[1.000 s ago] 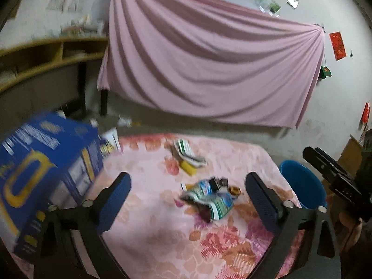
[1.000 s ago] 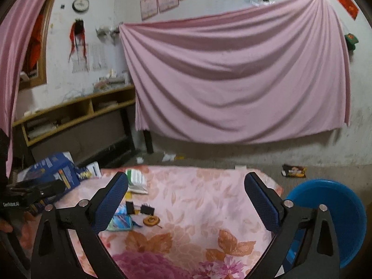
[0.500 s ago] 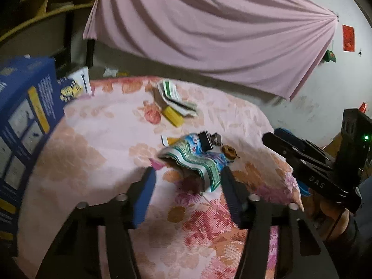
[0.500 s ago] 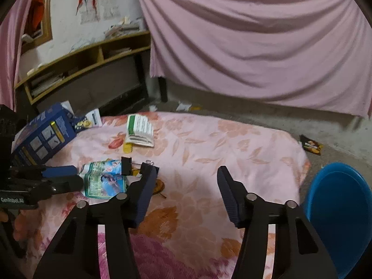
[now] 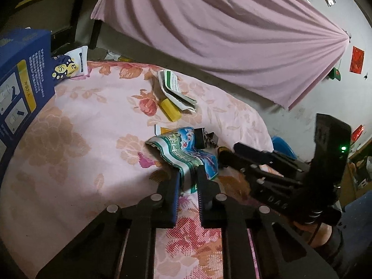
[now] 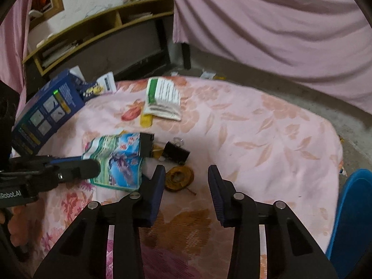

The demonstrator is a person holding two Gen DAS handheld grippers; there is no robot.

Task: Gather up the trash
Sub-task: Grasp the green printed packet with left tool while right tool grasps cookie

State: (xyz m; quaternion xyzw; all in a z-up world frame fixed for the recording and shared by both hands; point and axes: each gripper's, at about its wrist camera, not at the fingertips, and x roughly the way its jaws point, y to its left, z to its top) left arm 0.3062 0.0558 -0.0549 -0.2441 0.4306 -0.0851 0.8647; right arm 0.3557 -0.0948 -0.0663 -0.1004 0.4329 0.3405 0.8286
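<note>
- Our floral table (image 5: 69, 121) carries a blue box (image 5: 21, 76) at its left edge.
- Our left gripper (image 5: 188, 176) is closing, fingers clamped on the colourful wrapper (image 5: 183, 151) mid-table.
- Our right gripper (image 6: 186, 174) is closing, fingers apart around the brown coil (image 6: 179, 177).

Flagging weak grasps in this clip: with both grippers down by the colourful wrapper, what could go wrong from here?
1. The left gripper, jaws closing, pinches only the near edge of the crumpled blue-and-green plastic wrapper; it may slip out when lifted.
2. The black binder clip touches the wrapper and could be dragged along.
3. The right gripper, jaws closing with nothing between them, hangs over the small brown round piece and may miss it.
</note>
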